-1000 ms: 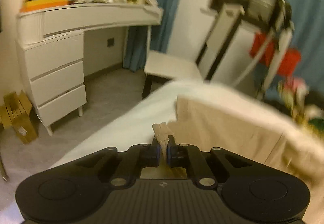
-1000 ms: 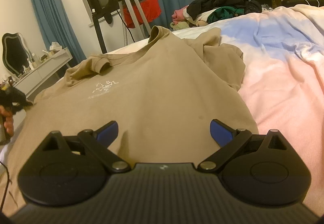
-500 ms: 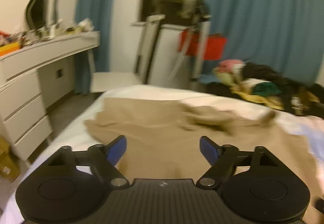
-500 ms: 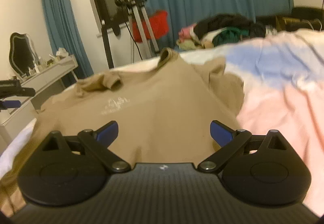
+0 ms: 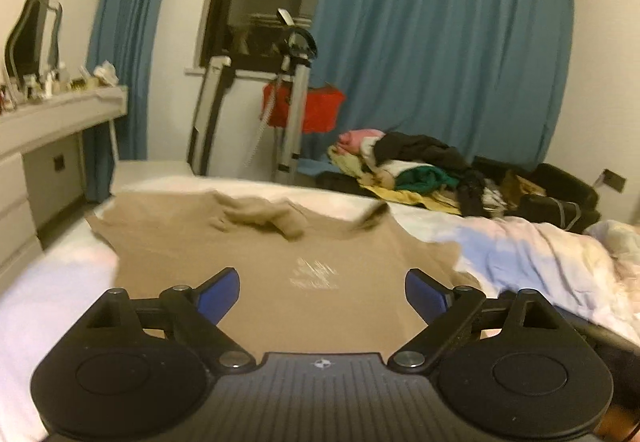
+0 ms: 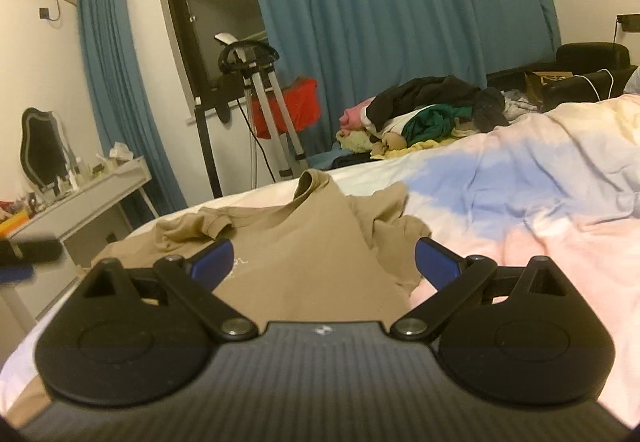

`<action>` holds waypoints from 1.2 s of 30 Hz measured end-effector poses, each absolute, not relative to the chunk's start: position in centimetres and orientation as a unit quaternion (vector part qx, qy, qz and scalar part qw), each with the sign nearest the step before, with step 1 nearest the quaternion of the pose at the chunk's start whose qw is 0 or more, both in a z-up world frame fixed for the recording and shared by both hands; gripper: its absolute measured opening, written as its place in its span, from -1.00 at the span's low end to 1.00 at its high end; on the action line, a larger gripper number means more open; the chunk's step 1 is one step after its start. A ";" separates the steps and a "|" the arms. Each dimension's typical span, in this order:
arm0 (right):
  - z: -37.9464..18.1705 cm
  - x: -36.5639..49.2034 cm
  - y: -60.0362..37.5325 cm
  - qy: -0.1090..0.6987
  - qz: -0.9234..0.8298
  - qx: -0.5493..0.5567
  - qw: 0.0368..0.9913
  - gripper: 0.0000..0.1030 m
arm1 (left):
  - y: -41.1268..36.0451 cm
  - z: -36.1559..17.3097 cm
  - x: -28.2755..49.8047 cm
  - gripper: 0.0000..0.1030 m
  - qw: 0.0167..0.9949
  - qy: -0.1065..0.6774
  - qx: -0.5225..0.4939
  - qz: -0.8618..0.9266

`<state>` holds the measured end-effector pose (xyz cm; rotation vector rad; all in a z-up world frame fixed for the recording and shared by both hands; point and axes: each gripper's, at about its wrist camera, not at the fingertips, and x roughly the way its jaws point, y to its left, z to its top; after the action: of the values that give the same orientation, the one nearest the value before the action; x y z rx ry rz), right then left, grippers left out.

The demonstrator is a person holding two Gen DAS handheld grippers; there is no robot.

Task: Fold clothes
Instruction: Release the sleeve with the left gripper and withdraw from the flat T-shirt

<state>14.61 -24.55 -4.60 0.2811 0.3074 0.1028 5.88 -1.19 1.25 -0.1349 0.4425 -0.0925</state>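
Note:
A tan T-shirt (image 5: pixel 280 254) with a small white print lies spread on the bed, one sleeve bunched near its far edge. My left gripper (image 5: pixel 322 292) hovers over its near part, jaws still opening wide, nothing between the blue pads. In the right wrist view the same T-shirt (image 6: pixel 304 242) lies with its collar raised and a sleeve crumpled at the right. My right gripper (image 6: pixel 324 262) stands open above it, holding nothing. The left gripper (image 6: pixel 24 254) shows blurred at that view's left edge.
The bed's pink and blue sheet (image 6: pixel 520 202) runs off to the right. A heap of mixed clothes (image 5: pixel 416 170) sits beyond the bed's far side. A white dressing table (image 5: pixel 48 122) stands at the left, a metal stand with a red item (image 5: pixel 296 110) by the blue curtains.
The left gripper let go of the tan fabric it pinched, opened wide, and swung round from the dressing table side to face across the shirt. The right gripper rose a little, staying open.

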 end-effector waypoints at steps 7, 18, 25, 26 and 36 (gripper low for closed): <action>-5.0 14.7 -26.6 0.166 0.047 0.161 0.972 0.92 | -0.3 -3.4 6.6 0.78 0.969 0.237 -0.050 -0.043; -7.0 17.7 -29.1 0.171 0.005 0.183 0.968 0.93 | 0.6 -5.0 7.0 0.85 0.967 0.245 -0.056 -0.038; -7.9 19.3 -30.3 0.185 0.023 0.219 0.958 0.37 | 1.1 -5.5 7.8 0.88 0.963 0.256 -0.076 -0.027; -8.1 19.6 -30.6 0.187 0.021 0.230 0.955 0.37 | 1.0 -5.6 7.9 0.88 0.963 0.257 -0.078 -0.027; -12.1 22.3 -37.2 0.204 -0.023 0.409 0.889 0.69 | -0.2 -6.8 8.4 0.89 0.962 0.267 -0.050 -0.033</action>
<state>22.31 -37.20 -12.13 0.8494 0.4233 -0.0485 8.44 -0.22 -6.78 -0.1010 0.5414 -0.0664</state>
